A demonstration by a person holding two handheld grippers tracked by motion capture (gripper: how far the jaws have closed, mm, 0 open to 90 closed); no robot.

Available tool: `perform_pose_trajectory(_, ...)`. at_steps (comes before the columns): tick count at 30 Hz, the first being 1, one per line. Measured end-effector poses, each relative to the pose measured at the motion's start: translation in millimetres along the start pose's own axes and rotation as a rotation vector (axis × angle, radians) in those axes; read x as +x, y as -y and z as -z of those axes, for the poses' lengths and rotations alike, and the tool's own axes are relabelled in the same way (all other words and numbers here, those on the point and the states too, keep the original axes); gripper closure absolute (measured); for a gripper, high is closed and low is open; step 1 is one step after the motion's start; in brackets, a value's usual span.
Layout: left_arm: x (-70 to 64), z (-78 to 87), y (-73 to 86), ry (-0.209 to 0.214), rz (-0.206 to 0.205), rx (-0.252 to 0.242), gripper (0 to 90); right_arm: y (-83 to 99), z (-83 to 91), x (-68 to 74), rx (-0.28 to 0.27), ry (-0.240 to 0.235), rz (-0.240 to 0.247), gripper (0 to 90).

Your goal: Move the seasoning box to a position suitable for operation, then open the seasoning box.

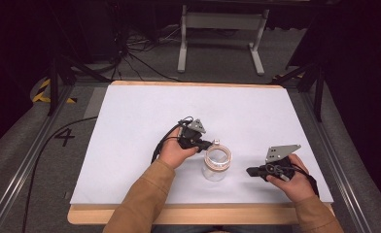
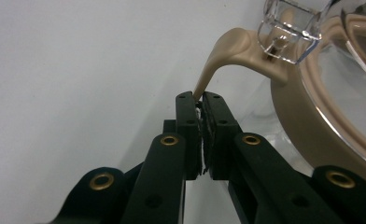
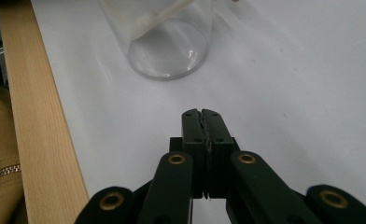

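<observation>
The left gripper [image 2: 200, 100] has its jaws pressed together on the thin beige tab [image 2: 218, 58] that sticks out from the seal ring of the lid [image 2: 312, 93]. This lid sits on a clear jar [image 1: 216, 165], and the jar stands on the white table [image 1: 145, 111], near the front edge and between the two hands. The step in hand, as I judge it, is opening the jar by pulling this tab. The tab already bends down toward the jaws, so it seems to be under some pull.

The right gripper [image 3: 201, 113] is closed on nothing (its jaws meet flat, with no thing between them). It hovers low over the table, pointing at the base of the jar but apart from it.

The next move probably calls for a steady pull of the tab away from the jar. Because the jar is light and nothing holds it, it could slide or tip with the pull. The right gripper may need to open and hold the glass wall first.

For room, the table is bare to the left, to the right and behind the jar. The tight side is the front: the wooden edge [image 3: 41, 140] lies near the jar and the person's sleeve [image 1: 145, 194] is just there.
</observation>
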State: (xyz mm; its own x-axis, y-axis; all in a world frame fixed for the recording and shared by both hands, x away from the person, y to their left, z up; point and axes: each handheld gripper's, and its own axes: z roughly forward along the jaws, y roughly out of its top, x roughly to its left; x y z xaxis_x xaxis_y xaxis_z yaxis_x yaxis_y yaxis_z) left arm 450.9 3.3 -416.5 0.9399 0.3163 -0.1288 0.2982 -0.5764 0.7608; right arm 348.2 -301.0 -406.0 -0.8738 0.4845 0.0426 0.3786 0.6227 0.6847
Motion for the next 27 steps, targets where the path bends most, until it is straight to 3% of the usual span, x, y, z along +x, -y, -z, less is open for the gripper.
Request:
perform_pose_trajectory(4,0.6,1.0,-1.8,0.006,-0.001,0.006,86.5,1.7,0.9,0.1,0.002,0.003,-0.005,90.0)
perform_pose_trajectory(11,-0.7,26.7,-9.0,0.003,0.048,-0.055,88.0,3.0,2.9,-2.7,-0.009,0.010,-0.009,90.0)
perform_pose_trajectory(13,-4.4,37.6,-14.1,0.004,0.055,-0.119,88.5,3.1,2.7,-2.2,-0.006,0.011,-0.013,90.0)
perform_pose_trajectory(16,-10.4,47.6,-21.0,0.014,0.054,-0.172,89.4,2.3,2.9,0.1,-0.010,0.010,-0.010,90.0)
perform_pose_trajectory(17,-13.0,48.2,-22.6,0.020,0.058,-0.202,89.5,2.0,2.9,0.7,-0.012,0.011,-0.008,90.0)
perform_pose_trajectory(23,-21.2,44.1,-28.5,0.052,0.063,-0.258,89.8,0.4,2.4,4.3,-0.018,0.007,0.000,90.0)
perform_pose_trajectory(27,-20.8,38.0,-28.0,0.042,0.063,-0.259,89.8,-0.5,2.5,6.1,-0.022,0.007,0.000,90.0)
